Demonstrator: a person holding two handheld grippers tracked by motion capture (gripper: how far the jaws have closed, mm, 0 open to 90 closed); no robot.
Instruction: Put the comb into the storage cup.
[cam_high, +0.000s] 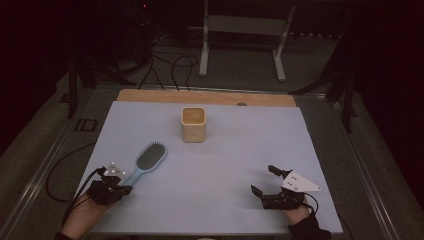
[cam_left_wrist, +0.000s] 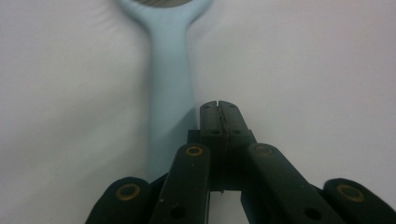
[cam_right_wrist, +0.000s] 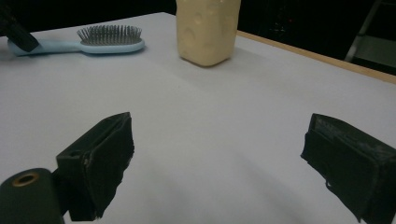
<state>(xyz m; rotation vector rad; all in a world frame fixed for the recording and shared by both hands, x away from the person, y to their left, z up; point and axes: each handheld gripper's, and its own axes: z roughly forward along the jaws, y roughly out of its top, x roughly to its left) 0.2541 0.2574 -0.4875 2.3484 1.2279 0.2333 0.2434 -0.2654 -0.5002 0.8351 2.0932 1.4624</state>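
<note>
A light blue hairbrush (cam_high: 150, 159) with dark bristles lies on the white sheet at the left, handle pointing toward the person. My left gripper (cam_high: 124, 188) sits at the handle's end. In the left gripper view its jaws are shut (cam_left_wrist: 219, 112) with nothing between them, and the hairbrush handle (cam_left_wrist: 170, 98) runs just beside them on the left. My right gripper (cam_high: 262, 179) rests at the near right with its jaws wide open (cam_right_wrist: 224, 154) over bare sheet. A beige square cup (cam_high: 193, 125) stands upright beyond the middle; from the right gripper the cup (cam_right_wrist: 208, 30) and hairbrush (cam_right_wrist: 107, 39) are far ahead.
The white sheet (cam_high: 225, 150) covers a wooden table whose far edge (cam_high: 205, 96) shows bare. Cables (cam_high: 170, 70) and a metal stand (cam_high: 242, 30) are on the dark floor behind. A black cable (cam_high: 65, 165) trails off the left side.
</note>
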